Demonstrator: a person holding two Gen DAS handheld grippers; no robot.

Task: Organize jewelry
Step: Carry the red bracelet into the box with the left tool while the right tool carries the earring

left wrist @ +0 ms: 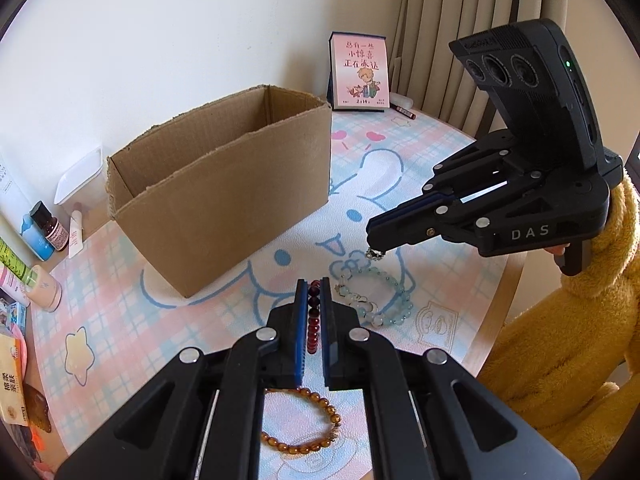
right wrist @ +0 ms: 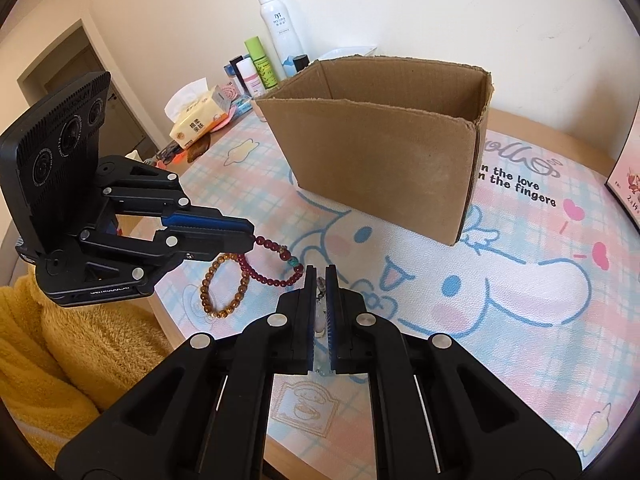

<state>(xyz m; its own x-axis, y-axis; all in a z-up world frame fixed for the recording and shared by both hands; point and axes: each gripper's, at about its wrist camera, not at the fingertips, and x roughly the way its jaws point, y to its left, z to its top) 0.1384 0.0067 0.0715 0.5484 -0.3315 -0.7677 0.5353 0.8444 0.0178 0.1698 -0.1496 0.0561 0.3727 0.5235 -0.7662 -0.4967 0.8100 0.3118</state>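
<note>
Left tool: clamped on dark red bead bracelet, lifted off the worktop. Right tool: pinching the charm of the pale green bracelet. Amber bracelet: flat on worktop. Cardboard box: beyond, open-topped.

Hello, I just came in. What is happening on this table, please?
A person is sorting bracelets with two handheld grippers. The left gripper is shut on a dark red bracelet, lifted off the mat. The right gripper pinches the pale green bracelet, which mostly lies on the mat. An amber bracelet lies untouched. The cardboard box stands open nearby.
</note>
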